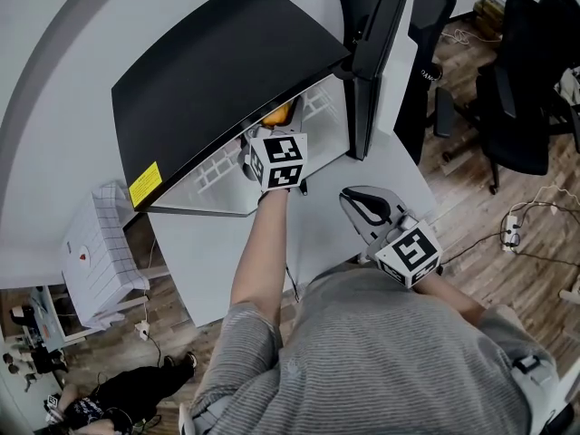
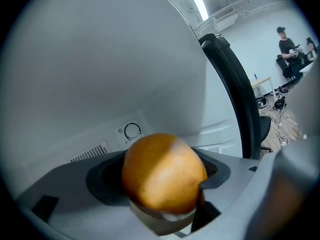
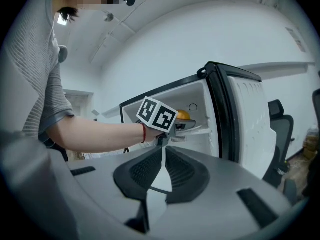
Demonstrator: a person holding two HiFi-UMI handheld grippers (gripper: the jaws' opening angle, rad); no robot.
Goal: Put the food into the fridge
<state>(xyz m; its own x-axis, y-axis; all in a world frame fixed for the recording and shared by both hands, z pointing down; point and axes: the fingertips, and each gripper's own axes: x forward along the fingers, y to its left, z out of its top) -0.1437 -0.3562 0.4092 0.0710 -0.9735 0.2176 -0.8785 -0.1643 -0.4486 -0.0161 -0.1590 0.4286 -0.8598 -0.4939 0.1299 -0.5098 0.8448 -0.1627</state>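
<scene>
Fruit (image 2: pixel 162 171), round and orange, sits clamped between the jaws of the left hand-held gripper (image 1: pixel 269 127), inside the open fridge (image 1: pixel 217 71). The right hand-held gripper (image 3: pixel 163 151) hangs outside over the white desk (image 1: pixel 362 166), jaws together, holding nothing.

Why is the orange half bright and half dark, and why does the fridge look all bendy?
Left gripper view: the orange is lit on its left, shadowed on its right. Right gripper view: the wide lens bends the fridge door into a curve. Head view: the black fridge top bows too.
</scene>
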